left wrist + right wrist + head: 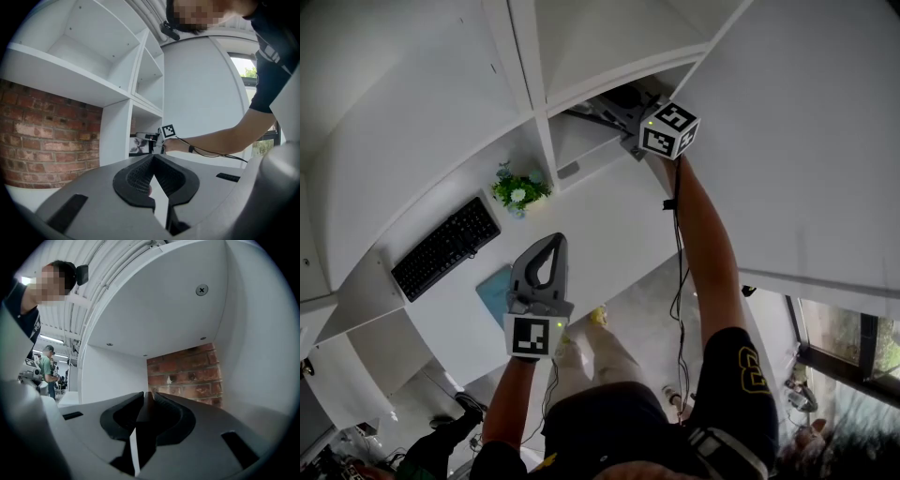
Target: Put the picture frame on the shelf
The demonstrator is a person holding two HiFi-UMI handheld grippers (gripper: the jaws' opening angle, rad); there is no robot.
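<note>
The right arm (705, 253) is stretched out straight, well ahead of the body. The right claw (146, 394) at its end has its jaws pinched on the thin edge of the frame (140, 420). The left arm (508, 398) is held low, close to the torso. The left claw (551, 242) points forward, its jaws together with nothing between them.

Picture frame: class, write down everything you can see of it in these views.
The picture frame is a thin flat panel, dark-bordered, showing a black-and-white picture. The right gripper has its jaws closed on one edge; that gripper's view shows it edge-on, a dark slab with a pale rim. It is held roughly upright inside a lower compartment of the white shelf, brick wall behind. Whether it rests on the shelf board cannot be told.
</note>
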